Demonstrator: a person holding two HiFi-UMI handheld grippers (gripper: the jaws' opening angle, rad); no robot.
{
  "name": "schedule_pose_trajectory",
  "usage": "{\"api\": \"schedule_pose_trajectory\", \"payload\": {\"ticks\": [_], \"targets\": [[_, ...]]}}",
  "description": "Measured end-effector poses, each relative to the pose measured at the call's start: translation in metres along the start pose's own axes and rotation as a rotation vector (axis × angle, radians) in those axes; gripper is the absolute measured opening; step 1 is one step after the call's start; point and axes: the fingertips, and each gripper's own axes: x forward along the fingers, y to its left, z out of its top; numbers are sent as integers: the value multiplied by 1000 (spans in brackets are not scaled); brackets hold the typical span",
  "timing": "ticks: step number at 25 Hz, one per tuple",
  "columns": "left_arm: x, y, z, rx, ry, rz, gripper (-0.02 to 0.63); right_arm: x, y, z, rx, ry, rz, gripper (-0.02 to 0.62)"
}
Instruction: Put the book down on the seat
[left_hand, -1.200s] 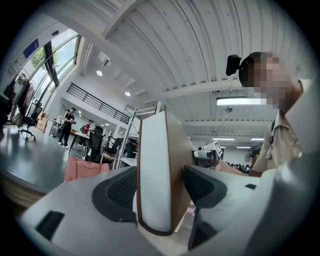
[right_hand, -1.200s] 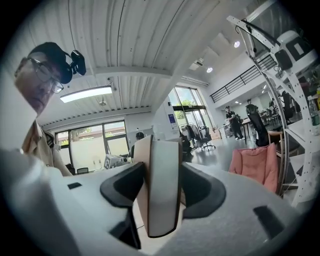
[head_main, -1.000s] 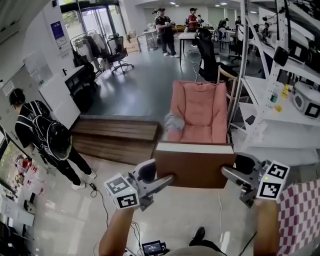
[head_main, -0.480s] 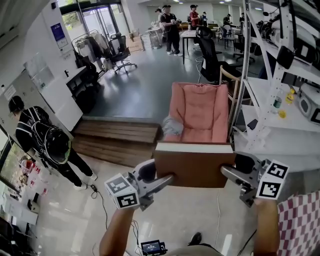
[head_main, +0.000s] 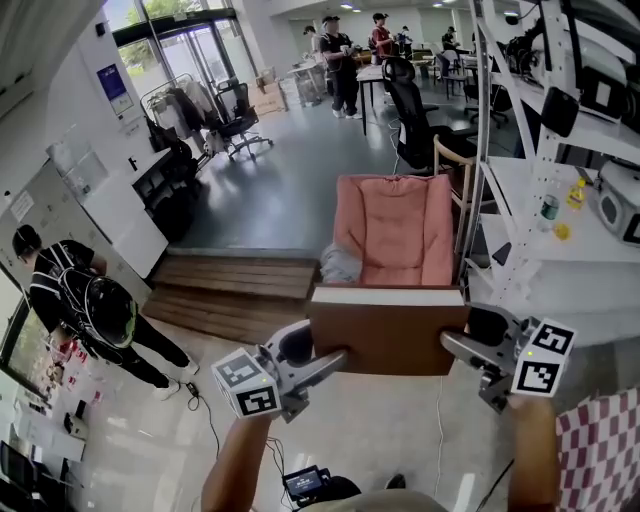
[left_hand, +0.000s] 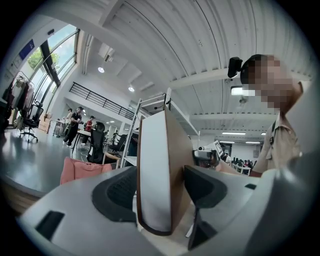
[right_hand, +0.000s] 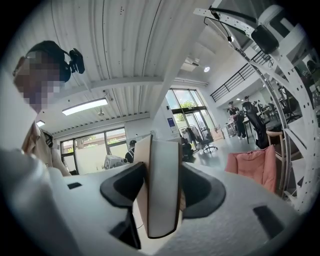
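Observation:
A thick brown book (head_main: 388, 332) with a white page edge hangs flat in the air in front of me. My left gripper (head_main: 335, 358) is shut on its left end and my right gripper (head_main: 455, 348) on its right end. In the left gripper view the book (left_hand: 159, 170) stands edge-on between the two dark pads; the right gripper view shows the book (right_hand: 161, 186) the same way. Beyond the book stands a chair with a pink cushioned seat (head_main: 392, 232) and a wooden frame. A grey cloth (head_main: 341, 264) lies on the seat's left side. The chair's front is hidden behind the book.
A low wooden step platform (head_main: 232, 284) lies left of the chair. White shelving (head_main: 560, 180) with equipment rises on the right. A person with a backpack (head_main: 85, 305) stands at far left. Cables and a small device (head_main: 304, 481) lie on the floor near my feet.
The chair has come slightly nearer and shifted in view as I move forward. The person with the backpack has moved left and lower. Both grippers keep the book unchanged.

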Motion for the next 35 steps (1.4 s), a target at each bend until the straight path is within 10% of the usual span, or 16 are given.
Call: {"api": "schedule_pose_trajectory", "payload": {"ticks": [13, 35], "targets": [[65, 60, 2, -3, 5, -129, 276, 10, -66, 11, 1, -13, -127, 219], [139, 316, 42, -27, -1, -305, 276, 187, -230, 51, 50, -22, -315, 219]]}}
